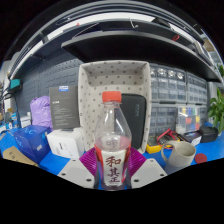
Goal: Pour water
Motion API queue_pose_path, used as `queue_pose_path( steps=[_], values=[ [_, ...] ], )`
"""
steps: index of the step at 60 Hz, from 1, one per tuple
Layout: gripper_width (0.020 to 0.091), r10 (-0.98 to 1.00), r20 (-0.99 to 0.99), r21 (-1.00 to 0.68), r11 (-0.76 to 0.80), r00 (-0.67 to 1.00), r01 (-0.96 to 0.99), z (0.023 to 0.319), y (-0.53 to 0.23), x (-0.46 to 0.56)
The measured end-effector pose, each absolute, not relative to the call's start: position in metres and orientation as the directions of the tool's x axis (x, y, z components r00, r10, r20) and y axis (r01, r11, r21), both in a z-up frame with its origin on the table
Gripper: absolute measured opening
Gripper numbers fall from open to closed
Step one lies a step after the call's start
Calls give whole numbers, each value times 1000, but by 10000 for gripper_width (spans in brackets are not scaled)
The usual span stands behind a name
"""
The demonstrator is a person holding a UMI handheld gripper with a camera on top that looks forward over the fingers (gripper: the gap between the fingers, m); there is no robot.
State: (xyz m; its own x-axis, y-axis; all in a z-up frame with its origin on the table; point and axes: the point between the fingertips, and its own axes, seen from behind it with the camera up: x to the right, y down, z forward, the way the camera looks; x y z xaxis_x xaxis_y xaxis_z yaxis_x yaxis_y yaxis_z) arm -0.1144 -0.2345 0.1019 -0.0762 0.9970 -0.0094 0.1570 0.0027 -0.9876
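A clear plastic water bottle with a red cap and a white label bearing red characters stands upright between my fingers. My gripper is shut on the bottle's lower body, with the purple pads pressed against both sides. A light grey cup stands to the right of the bottle on the blue table, beyond my right finger.
A dotted open box stands behind the bottle. A white box and a blue object lie to the left. A yellow item and a plant are at the right. Shelves run overhead.
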Motion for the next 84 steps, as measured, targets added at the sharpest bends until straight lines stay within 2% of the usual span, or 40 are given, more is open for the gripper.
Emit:
queue_pose_path(
  steps=[7,15,23,30,43,59,67,72,75,80,84],
  values=[
    [366,989,-117,-974,-98,-84,205,103,-232,-110],
    [366,904,-425,-882,-404,-40,244,118,-226,-105],
    [367,678,-734,-653,-717,27,245,139,-216,-100],
    [366,403,-910,-377,-901,93,214,154,-204,-98],
    [365,31,-980,1,-987,197,161,161,-177,-99],
    [366,-307,-902,369,-914,304,172,158,-177,-104],
    [365,-292,-904,359,-915,311,186,162,-174,-103],
    [366,-216,-930,285,-934,298,213,169,-170,-101],
    [362,-69,-959,145,-954,277,263,171,-168,-97],
    [365,252,-953,-183,-922,171,340,179,-157,-94],
    [365,480,-873,-421,-833,89,360,205,-138,-98]
  ],
)
